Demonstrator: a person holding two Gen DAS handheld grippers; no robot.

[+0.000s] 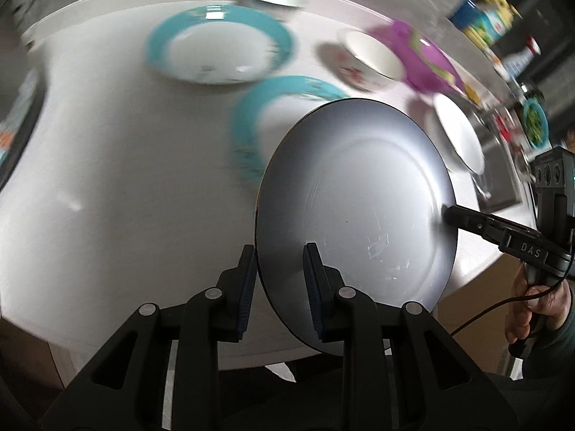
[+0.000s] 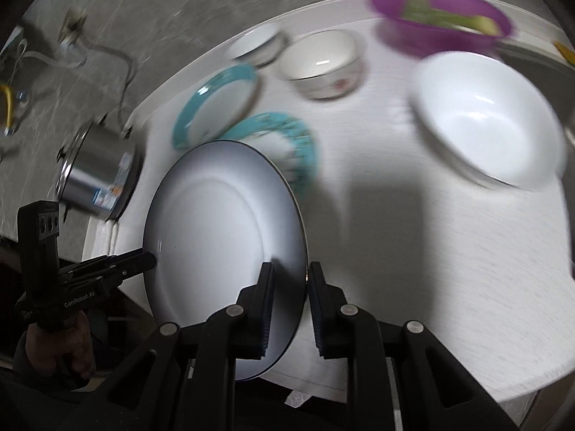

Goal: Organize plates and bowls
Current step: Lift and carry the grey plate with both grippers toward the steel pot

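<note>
Early stage: white plate (image 1: 355, 197) is being held off the counter (image 1: 107, 179) at opposite rim edges by left gripper (image 1: 280, 280) and right gripper (image 2: 289, 298), jaws narrowly closed on it; beyond it, teal plates (image 1: 221, 43) and bowls (image 2: 488, 118) are sitting unstacked.

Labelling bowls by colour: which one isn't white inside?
The purple bowl at the table's far edge. The floral bowl, plain white bowl and small far bowl are all white inside.
</note>
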